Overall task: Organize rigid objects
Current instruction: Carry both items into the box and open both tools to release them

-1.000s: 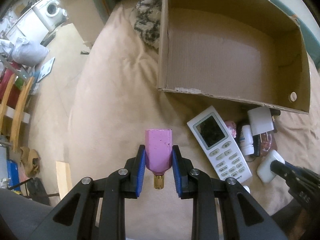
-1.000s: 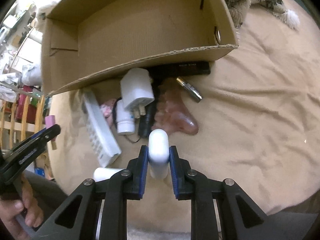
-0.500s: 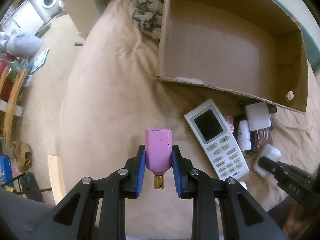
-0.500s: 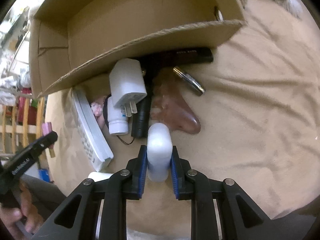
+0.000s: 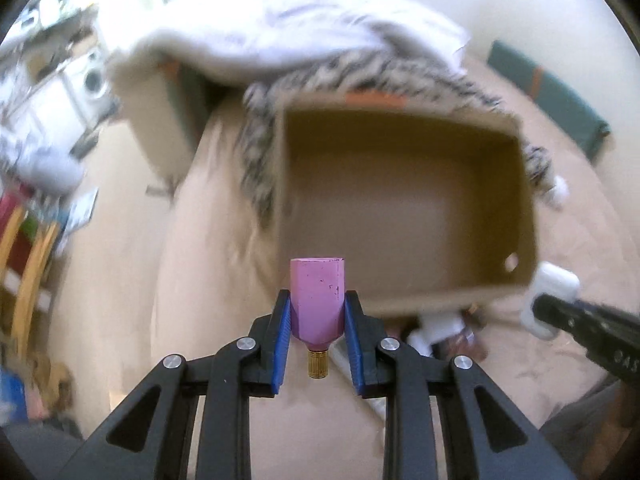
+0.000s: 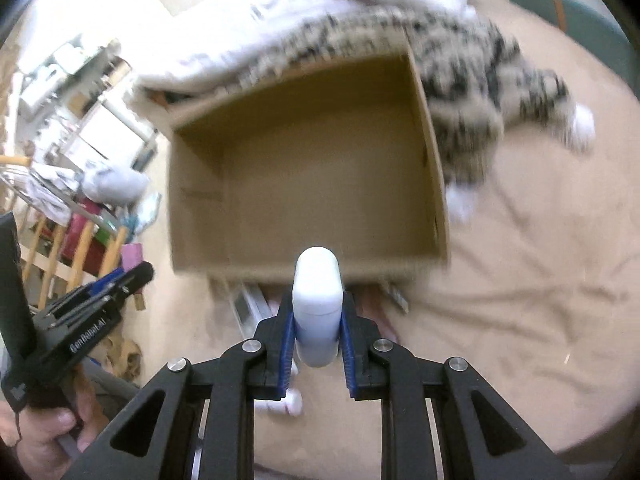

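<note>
Gripping a pink piece [image 5: 317, 294] (left tool [image 5: 317, 320]) — cardboard box [image 5: 400, 200] ahead.

The left gripper [image 5: 318, 316] points steeply downward, its blue-padded jaws clamped on the flat sides of a pink block [image 5: 318, 296], brass stud toward the camera. The right gripper [image 6: 317, 320] tilts down at much the same angle, jaws pressed against a white rounded case [image 6: 317, 296] that stands up between them. Seen from the right wrist, the left gripper sits at the near left, with the person's hand [image 6: 38, 436] wrapped round its handle. From the left wrist, the right gripper's black tip enters at the right edge.
</note>
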The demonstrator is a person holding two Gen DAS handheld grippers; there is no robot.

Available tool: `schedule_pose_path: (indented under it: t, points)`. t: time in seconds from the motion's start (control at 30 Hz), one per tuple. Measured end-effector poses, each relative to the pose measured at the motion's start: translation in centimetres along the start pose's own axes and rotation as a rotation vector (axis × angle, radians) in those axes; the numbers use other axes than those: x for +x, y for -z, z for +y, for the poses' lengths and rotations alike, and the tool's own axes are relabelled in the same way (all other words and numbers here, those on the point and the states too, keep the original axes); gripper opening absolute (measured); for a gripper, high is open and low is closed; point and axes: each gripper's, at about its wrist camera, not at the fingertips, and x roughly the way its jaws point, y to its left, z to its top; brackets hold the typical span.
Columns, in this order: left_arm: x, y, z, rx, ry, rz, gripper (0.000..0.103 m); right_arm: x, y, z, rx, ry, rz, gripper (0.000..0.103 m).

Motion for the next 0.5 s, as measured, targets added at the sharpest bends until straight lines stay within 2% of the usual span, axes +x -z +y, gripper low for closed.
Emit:
schedule_pose_path:
  t: [0.13,0.2,0.3,0.37,0.43,0.5]
  points:
    - [2.8,-3.5,-1.1,0.047,0.073,0.038,0.023,2.7,-3.6,1.3,-0.028,0.007,-0.054,0.022]
    - [4.7,-4.8,-2.2,0.072,0.067,0.064,0.023,4.1,-5.5,0.6,-0.017,0.01,-0.04,0.022]
    - [7.0,-5.7,-3.4,0.12,0.05,0.046,0.023,6.4,-7.1,-0.3,-0.012,0.021,-0.034,0.022]
    - [8.4,-5.5,-3.3,0.143,0.058,0.029,0.023,7.5,-7.3,-1.0,-0.01,0.021,-0.029,0.022]
    - [9.5,-5.0,-2.7,0.151,0.102,0.034,0.023,8.7,-6.8,-1.3,-0.005,0.024,-0.009,0.022]
    - [10.7,-4.6,-2.8,0.151,0.091,0.051,0.023,9.8,-6.3,-1.6,0.005,0.028,0.024,0.022]
